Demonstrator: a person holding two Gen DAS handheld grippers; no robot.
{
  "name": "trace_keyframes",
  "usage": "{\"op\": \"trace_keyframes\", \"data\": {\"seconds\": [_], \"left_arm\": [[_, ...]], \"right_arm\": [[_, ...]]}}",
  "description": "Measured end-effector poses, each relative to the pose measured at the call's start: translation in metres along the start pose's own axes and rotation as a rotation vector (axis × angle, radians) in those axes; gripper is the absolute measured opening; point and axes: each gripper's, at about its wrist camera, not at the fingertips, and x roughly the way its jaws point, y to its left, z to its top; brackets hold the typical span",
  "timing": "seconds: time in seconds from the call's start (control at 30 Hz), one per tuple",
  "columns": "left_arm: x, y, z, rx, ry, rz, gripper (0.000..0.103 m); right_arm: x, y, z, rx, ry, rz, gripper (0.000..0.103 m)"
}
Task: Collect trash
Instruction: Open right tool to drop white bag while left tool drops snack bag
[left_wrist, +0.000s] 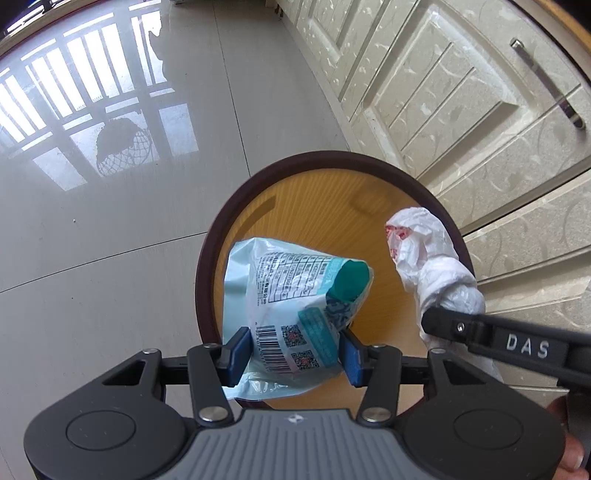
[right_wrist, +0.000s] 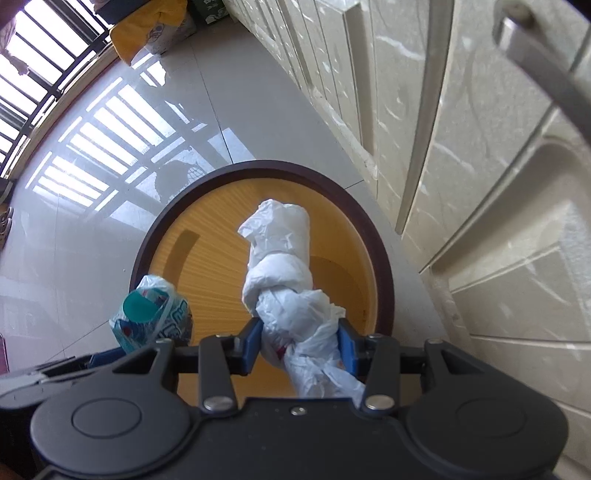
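— What is held by the left gripper (left_wrist: 293, 356)?

— A pale blue printed wrapper (left_wrist: 291, 299) is pinched between its blue pads, with barcode and QR codes shown near the fingertips. Ahead of the fingers, the open bin (left_wrist: 218, 236) with its dark rim and yellow-wood inside is seen.

— And the right gripper (right_wrist: 300, 345)?

— A knotted white plastic bag (right_wrist: 284, 273) is clamped between its pads; the knot is found just beyond the fingertips, over the bin's opening. The wrapper is seen left of those fingers. Cream cabinet doors (right_wrist: 480, 184) are seen to the right.
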Motion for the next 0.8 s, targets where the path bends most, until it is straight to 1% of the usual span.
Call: {"op": "trace_keyframes", "data": {"seconds": [0.1, 0.13, 0.2, 0.27, 0.4, 0.57, 0.6, 0.63, 0.67, 0.7, 0.77, 0.8], "left_arm": [[0.004, 0.001, 0.0, 0.0, 0.002, 0.002, 0.051], [0.006, 0.001, 0.0, 0.001, 0.001, 0.003, 0.051], [0.01, -0.001, 0.001, 0.0, 0.0, 0.006, 0.052], [0.013, -0.003, 0.001, 0.004, 0.0, 0.009, 0.052], [0.016, -0.009, 0.002, 0.025, -0.001, 0.0, 0.052], [0.021, -0.021, 0.008, 0.052, -0.004, -0.009, 0.052], [0.022, -0.023, 0.009, 0.056, 0.0, -0.02, 0.054], [0.025, -0.025, 0.009, 0.057, 0.009, -0.026, 0.054], [0.027, -0.026, 0.008, 0.057, 0.02, -0.025, 0.059], [0.028, -0.026, 0.006, 0.059, 0.03, -0.018, 0.067], [0.028, -0.026, 0.0, 0.068, 0.045, -0.005, 0.074], [0.027, -0.025, -0.004, 0.073, 0.052, -0.002, 0.075]], "right_arm": [[0.002, 0.001, 0.007, 0.03, -0.02, 0.048, 0.052], [0.001, 0.002, 0.01, 0.039, -0.031, 0.061, 0.062], [0.002, 0.0, 0.014, 0.058, -0.054, 0.069, 0.077], [0.003, -0.004, 0.012, 0.064, -0.06, 0.075, 0.077], [0.015, -0.013, 0.009, 0.054, -0.024, 0.039, 0.076], [0.01, -0.021, 0.012, 0.047, -0.016, 0.029, 0.076], [0.008, -0.023, 0.012, 0.039, -0.017, 0.029, 0.076], [0.007, -0.023, 0.012, 0.03, -0.018, 0.026, 0.076], [0.005, -0.023, 0.012, 0.023, -0.017, 0.023, 0.076], [0.005, -0.024, 0.012, 0.018, -0.015, 0.019, 0.076], [0.005, -0.024, 0.01, 0.002, -0.003, 0.012, 0.076], [0.006, -0.023, 0.009, -0.01, 0.002, 0.006, 0.076]]}}
